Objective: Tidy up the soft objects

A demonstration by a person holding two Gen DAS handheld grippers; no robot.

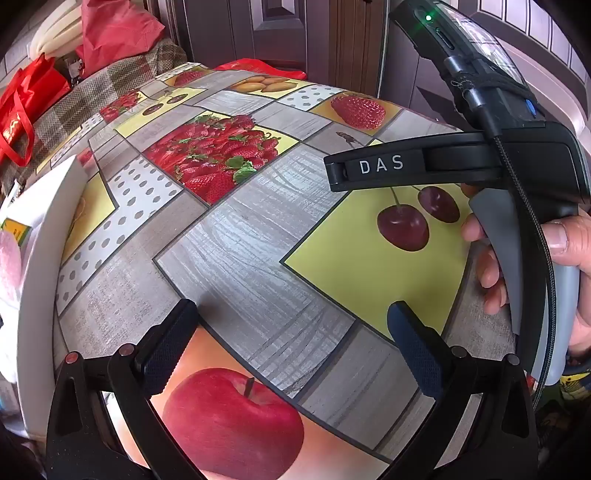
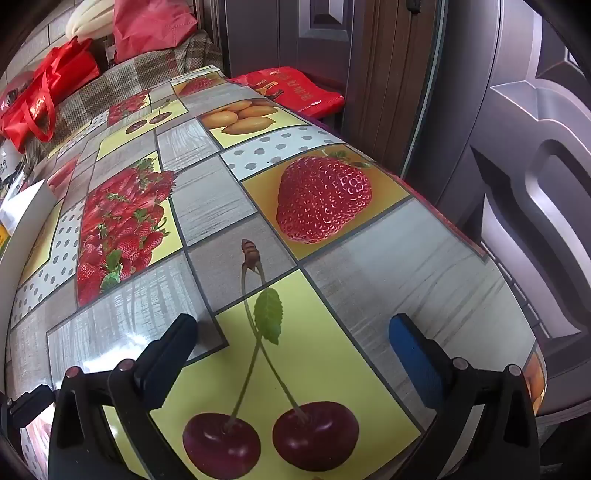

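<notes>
Two fisheye views look down along hand-held tongs at a table. In the left wrist view, the left gripper (image 1: 291,325) fills the bottom of the frame, its two fingers spread as wide as they go, with nothing between them and touching nothing. At the right edge of the same frame, a hand (image 1: 565,258) holds the handle of the right gripper (image 1: 424,166), seen side-on and marked "DAS".

In the right wrist view, the right gripper (image 2: 291,332) sits at the bottom of the frame, likewise fully released and empty, hovering above printed cherries.

The table wears a glossy tablecloth (image 1: 258,229) printed with strawberries, cherries, an apple and grey wood panels. A white box (image 1: 40,236) stands at the left edge of the left view, with something pale pink (image 1: 9,266) inside, too cropped to identify; which soft object belongs to the task I cannot tell.

At the upper left lie a checked cloth (image 2: 122,85), a red bag (image 2: 48,92) and a red cushion (image 2: 151,26). Dark panelled doors (image 2: 517,147) fill the right.
</notes>
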